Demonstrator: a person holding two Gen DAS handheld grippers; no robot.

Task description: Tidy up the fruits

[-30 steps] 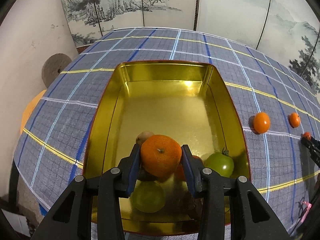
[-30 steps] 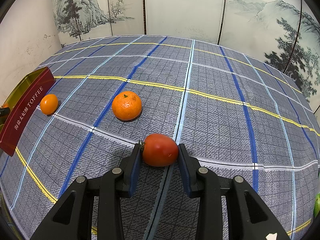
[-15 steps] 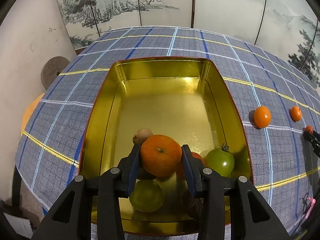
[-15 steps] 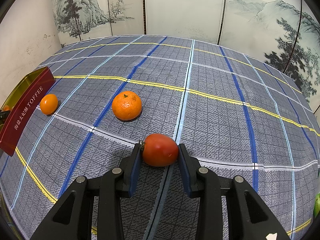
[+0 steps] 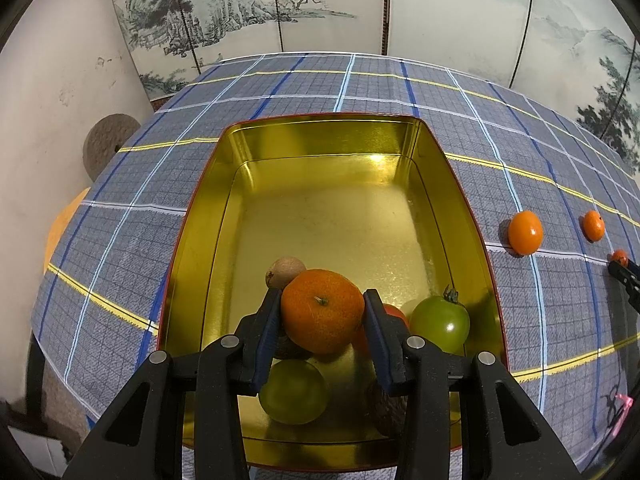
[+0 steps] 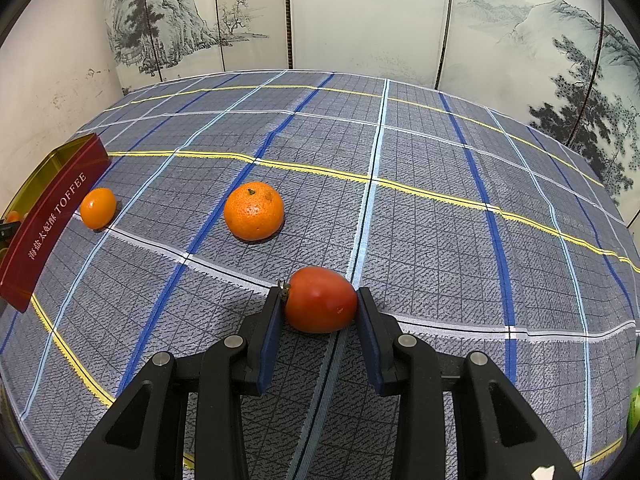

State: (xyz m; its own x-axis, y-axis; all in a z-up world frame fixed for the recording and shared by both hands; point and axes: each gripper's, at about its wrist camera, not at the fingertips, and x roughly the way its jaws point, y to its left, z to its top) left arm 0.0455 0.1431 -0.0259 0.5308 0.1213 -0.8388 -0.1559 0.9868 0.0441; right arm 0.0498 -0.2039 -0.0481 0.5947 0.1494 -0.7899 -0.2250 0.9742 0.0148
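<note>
The left gripper (image 5: 322, 310) is clamped on a dimpled mandarin (image 5: 322, 311), held above the near end of the gold tin (image 5: 320, 130); bare tin floor is seen toward 12 o'clock, inside raised walls. A green tomato (image 5: 440, 324) is seen at 3 o'clock. The right gripper (image 6: 318, 304) is pinched on a smooth red tomato (image 6: 320, 299) low over the checked surface (image 6: 440, 184), open toward 1 o'clock. Compared with a second ago, the tin is viewed slightly farther off.
</note>
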